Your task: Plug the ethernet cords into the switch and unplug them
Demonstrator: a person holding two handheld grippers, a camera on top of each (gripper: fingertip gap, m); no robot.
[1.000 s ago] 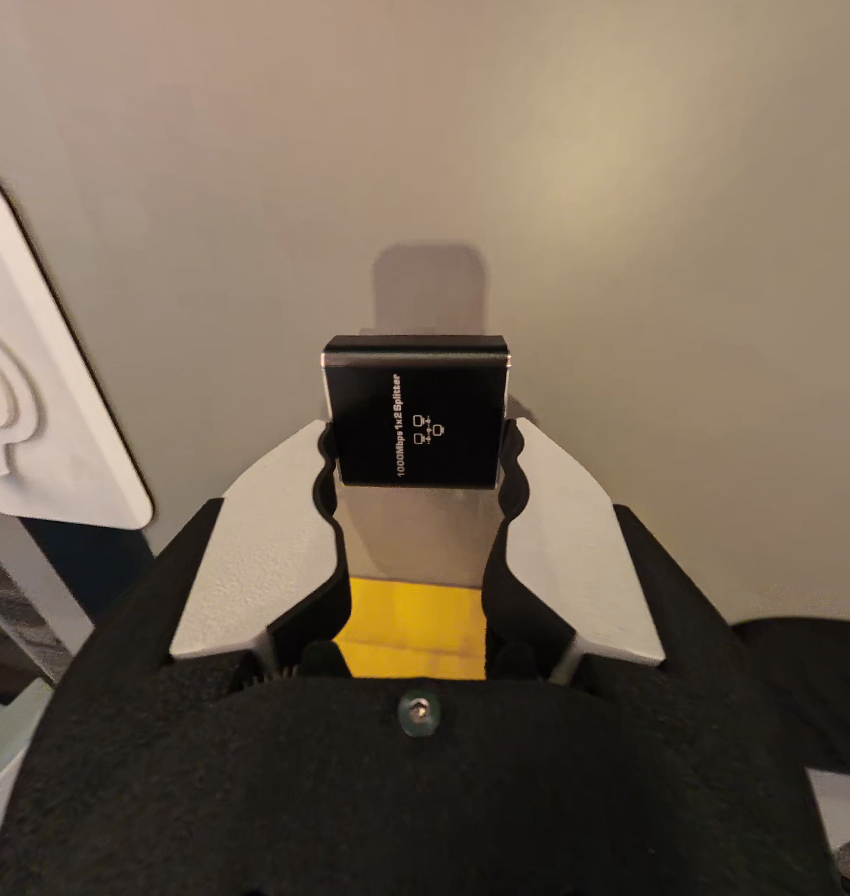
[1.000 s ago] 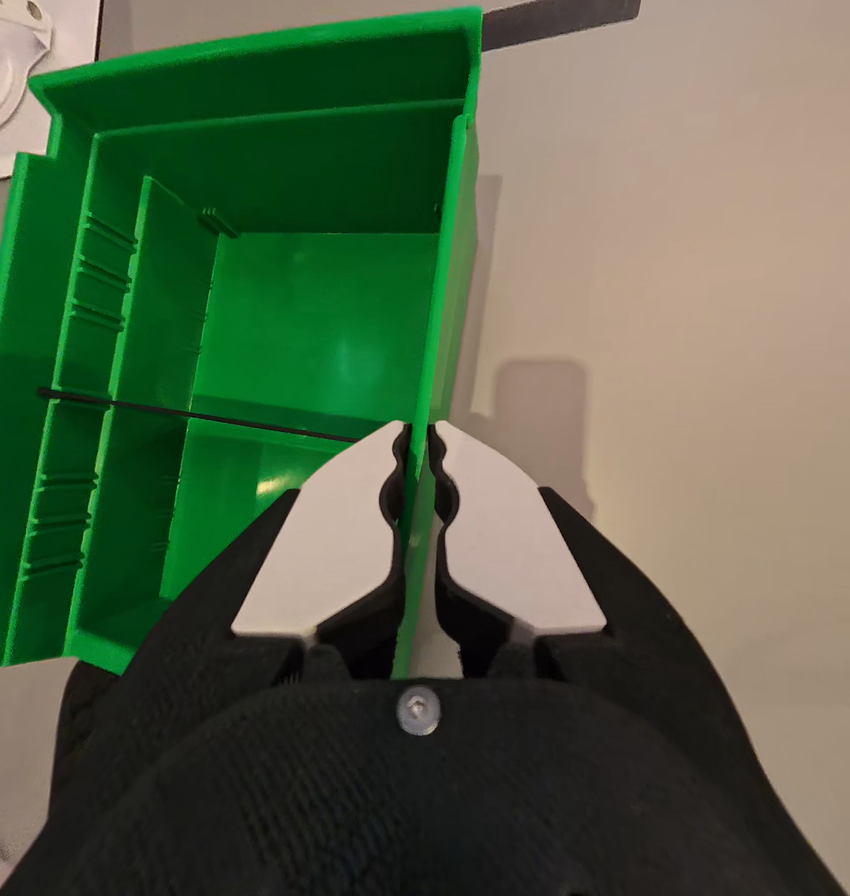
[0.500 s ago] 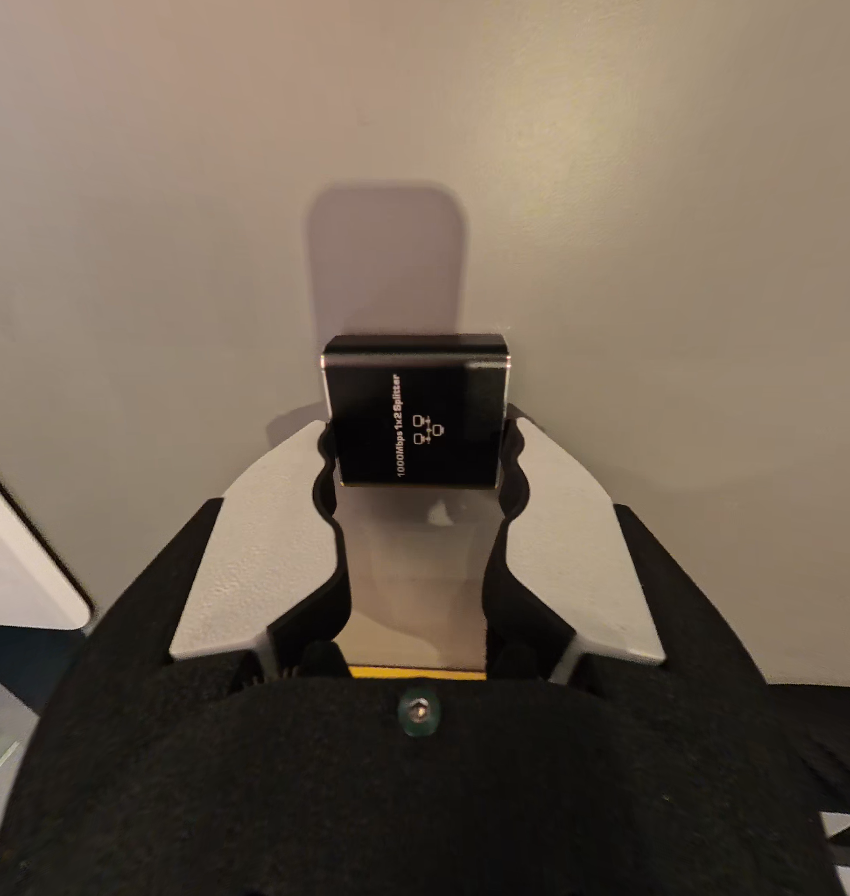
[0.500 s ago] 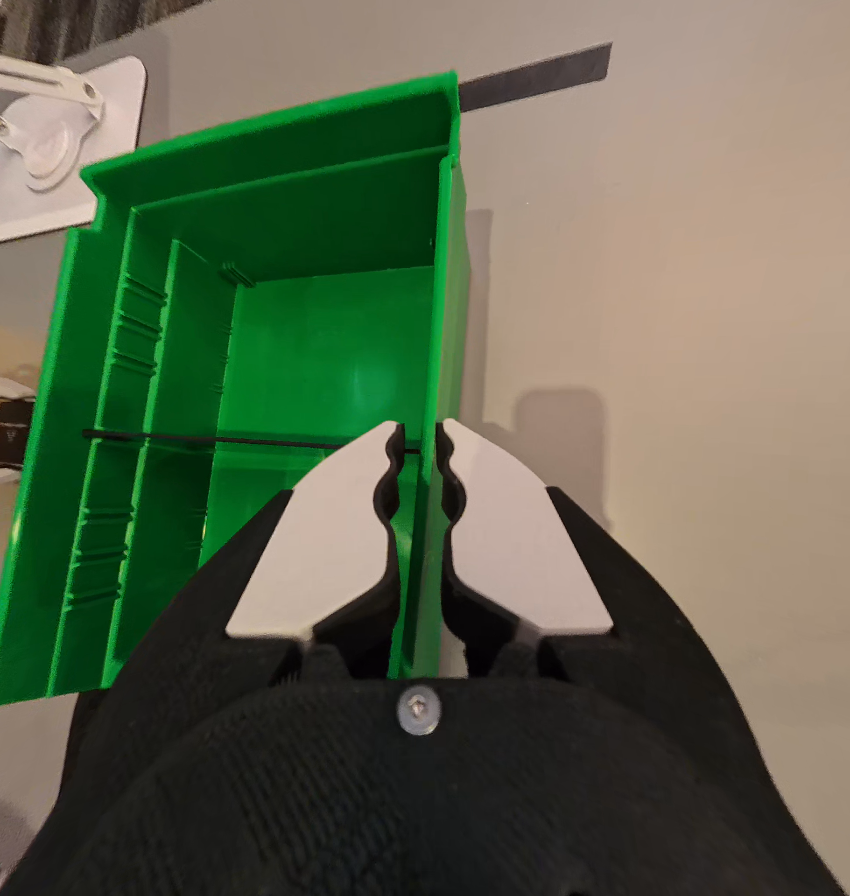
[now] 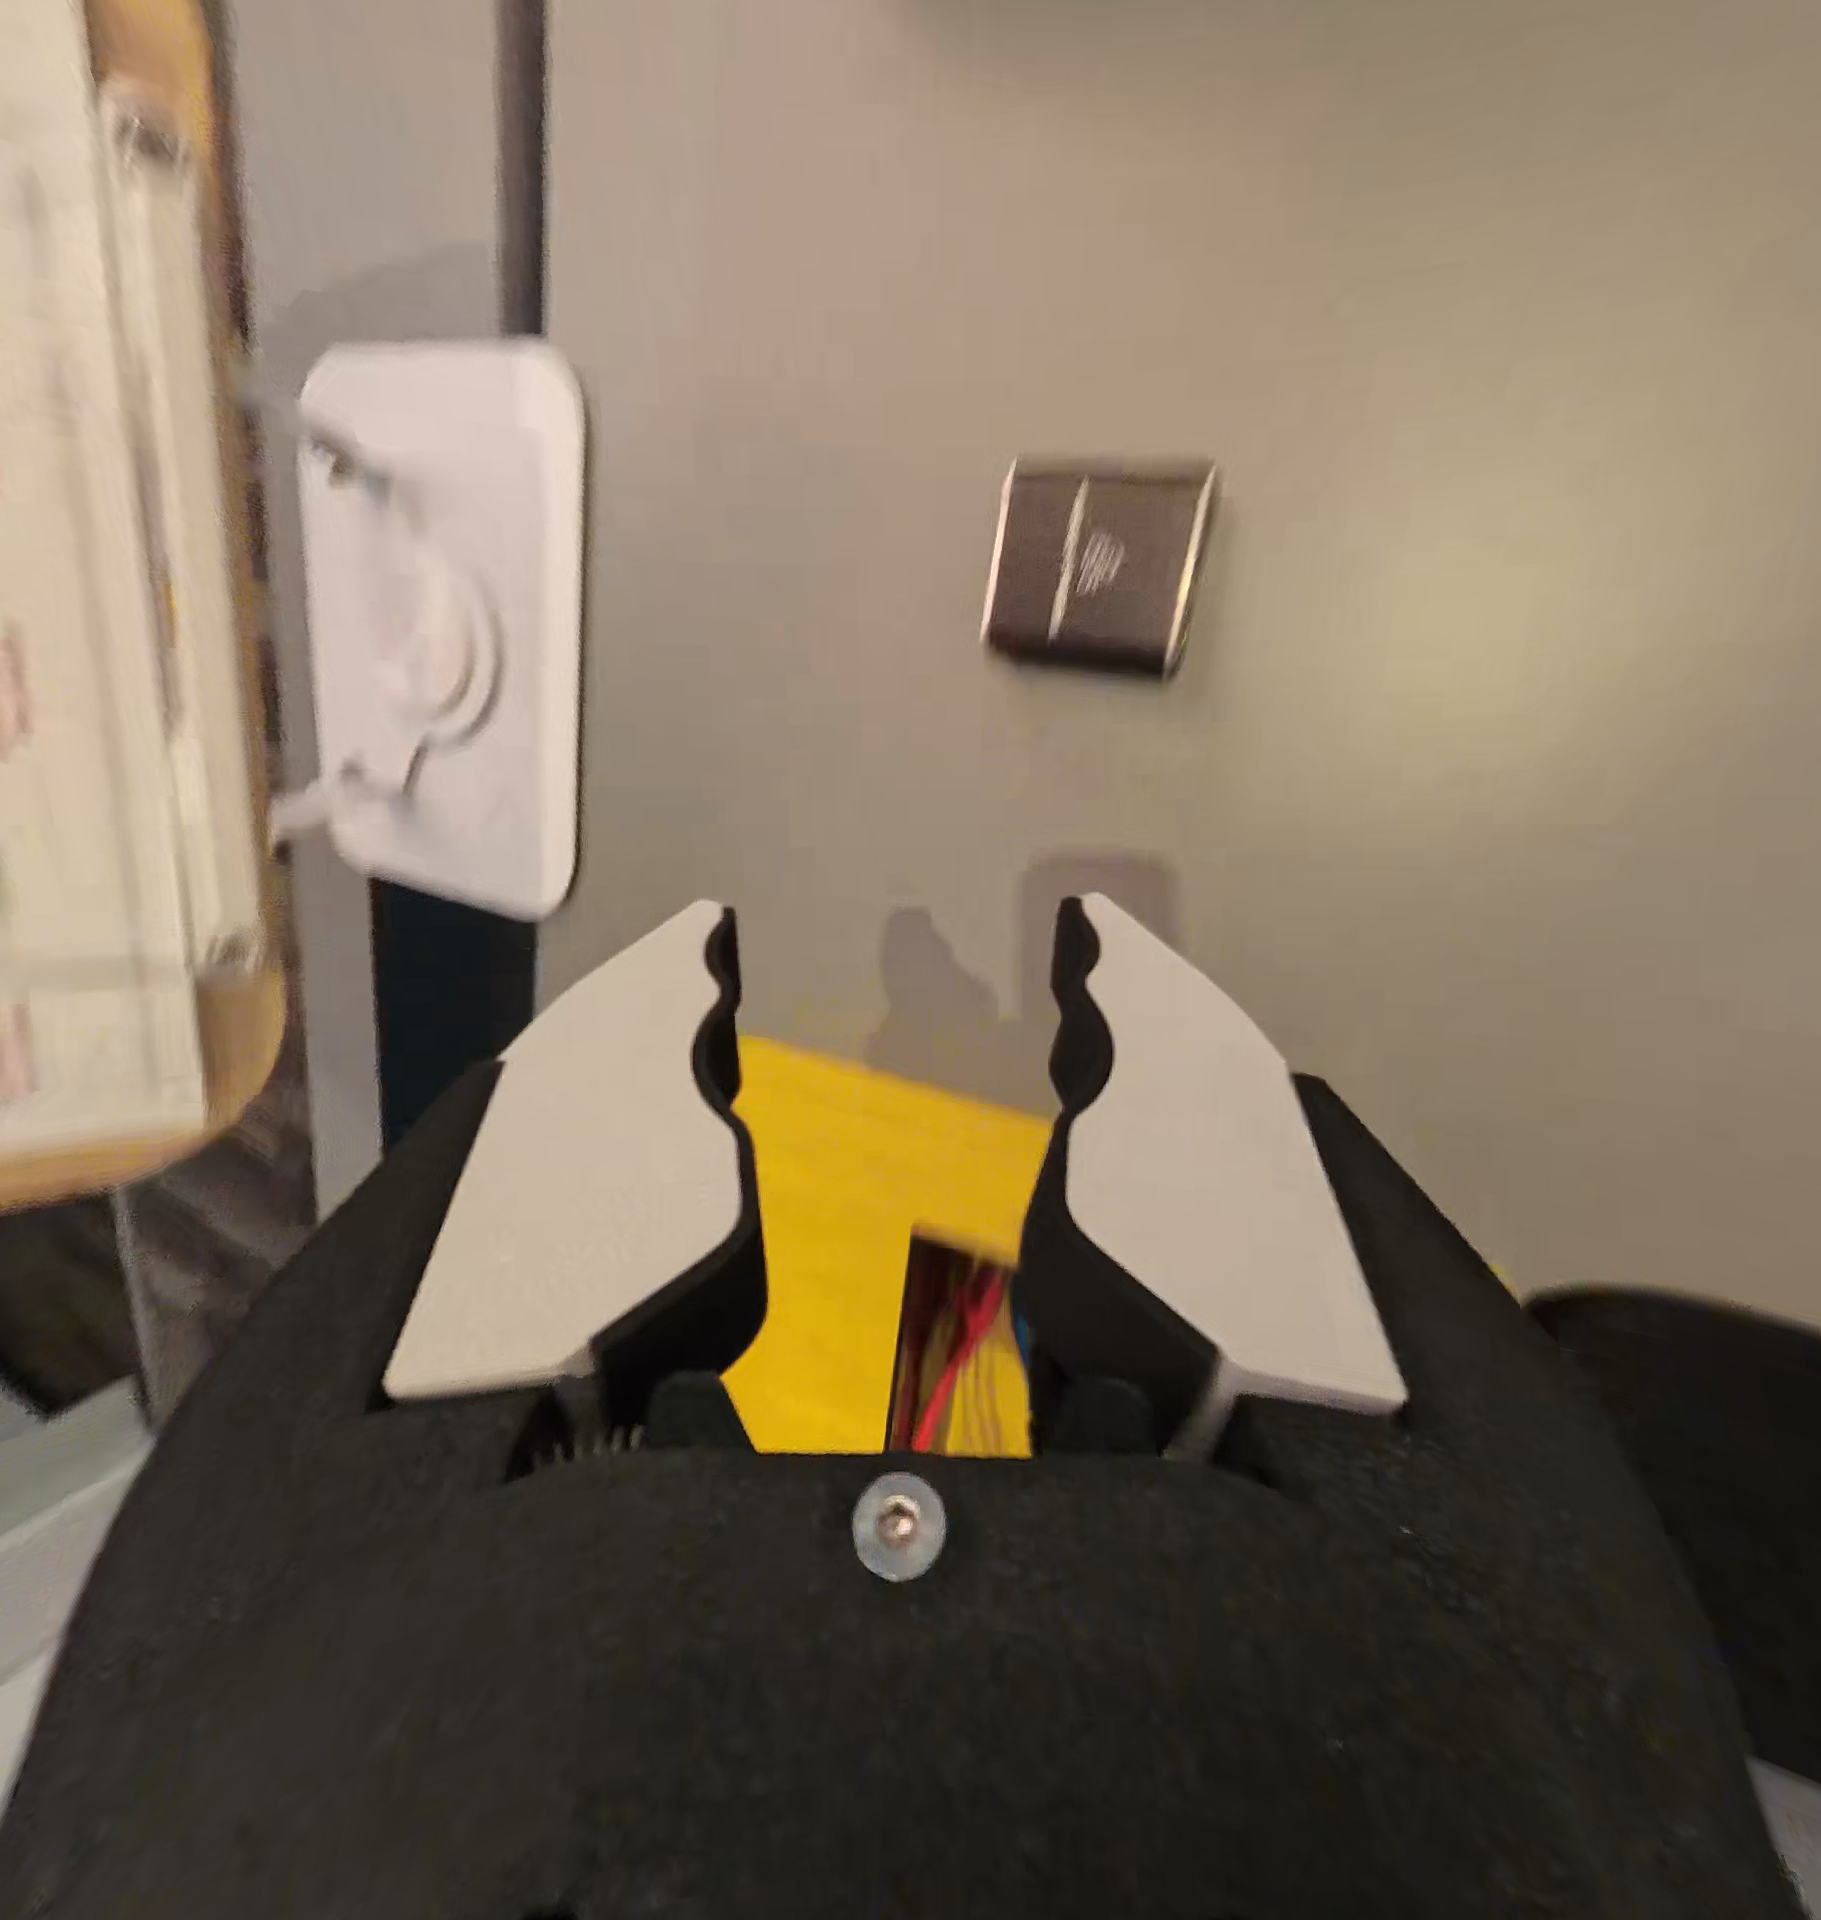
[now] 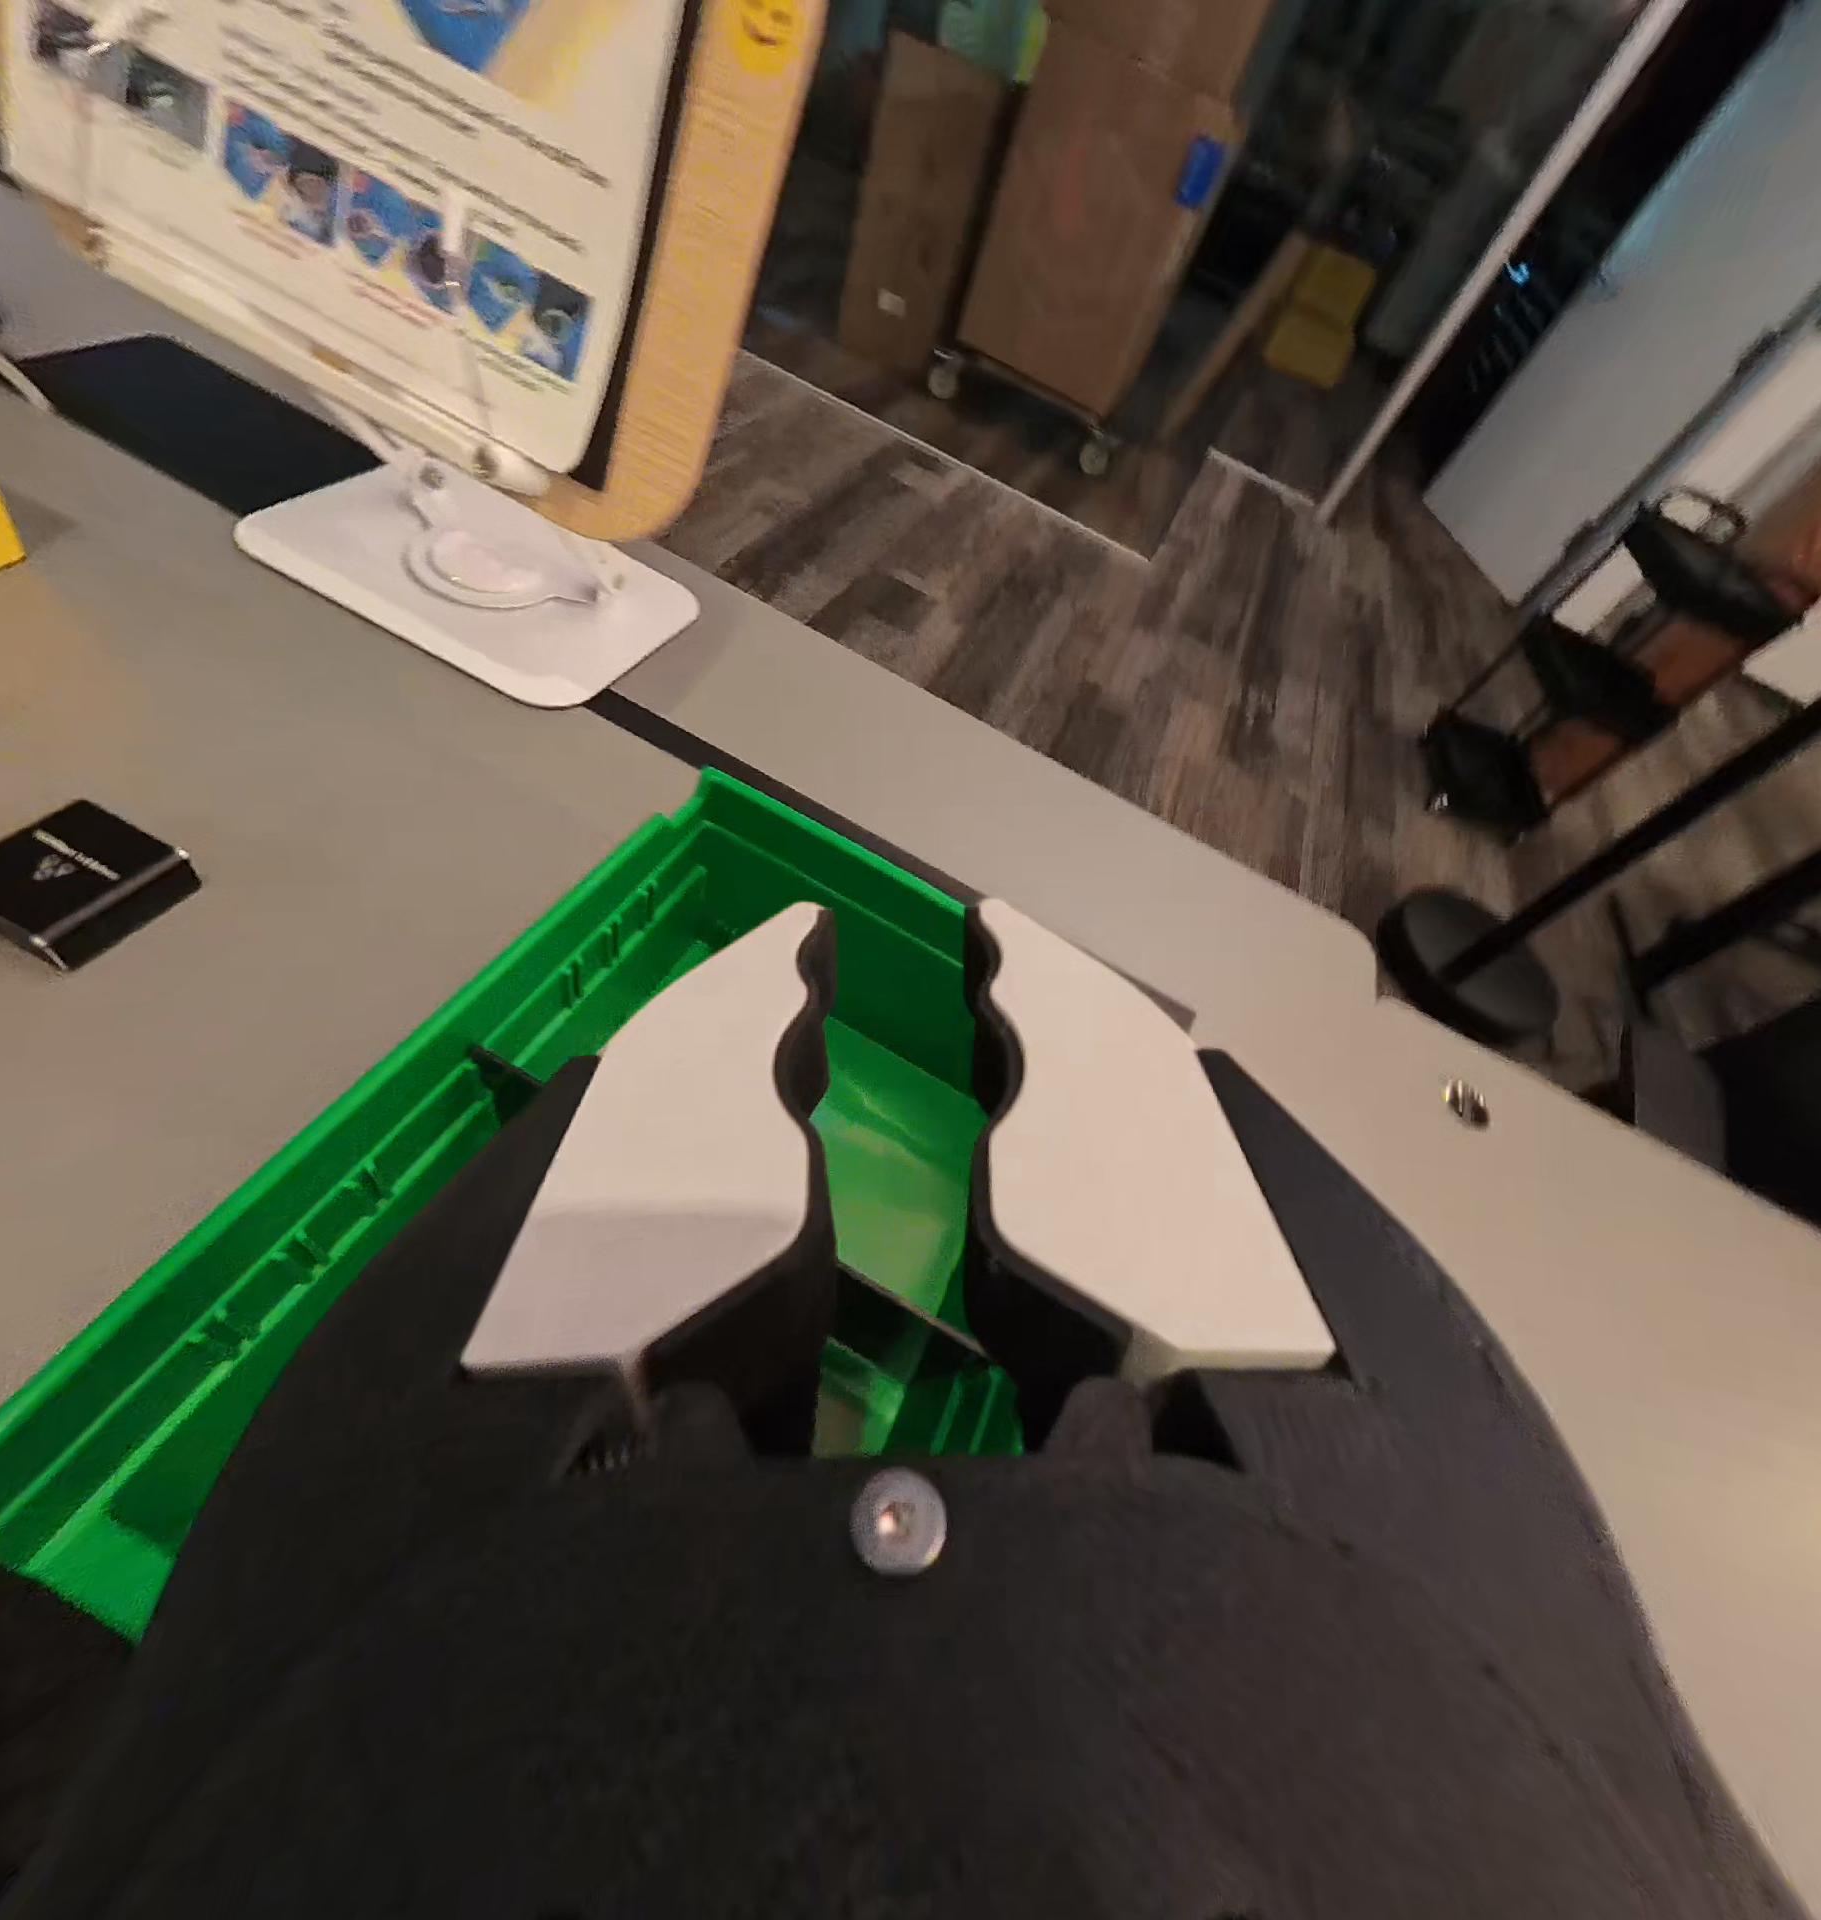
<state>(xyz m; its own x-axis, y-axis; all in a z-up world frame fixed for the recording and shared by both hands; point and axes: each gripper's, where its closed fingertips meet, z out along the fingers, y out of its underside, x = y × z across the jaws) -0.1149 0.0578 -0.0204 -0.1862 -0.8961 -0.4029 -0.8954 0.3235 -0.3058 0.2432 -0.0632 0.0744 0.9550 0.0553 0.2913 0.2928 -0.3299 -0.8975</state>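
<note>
The black switch (image 5: 1098,566) lies flat on the grey table (image 5: 1405,312), ahead and a little right of my left gripper (image 5: 895,914). That gripper is open and empty, pulled back from the switch. Under its fingers is a yellow box (image 5: 864,1164) with coloured cords (image 5: 947,1351) showing in an opening. My right gripper (image 6: 898,920) is open and empty, hovering over a green bin (image 6: 314,1195). The bin's wall is not touched by the pads. The switch also shows in the right wrist view (image 6: 70,883), far left on the table.
A white stand base (image 5: 449,644) carrying a picture board (image 6: 366,208) stands at the table's back, and it also shows in the right wrist view (image 6: 470,582). The table's edge (image 6: 1093,831) runs just beyond the green bin. Floor, boxes and chairs lie past it. Spacing between my two grippers at the tips: around 40 cm. From my left tips it is roughly 15 cm to the black switch (image 5: 1098,566); from my right, 35 cm. Look for it in the right wrist view (image 6: 53,865) too.
My left gripper has let go of the switch, which now lies on the table, and has drawn back. My right gripper has opened off the green bin's wall and tilted up.
</note>
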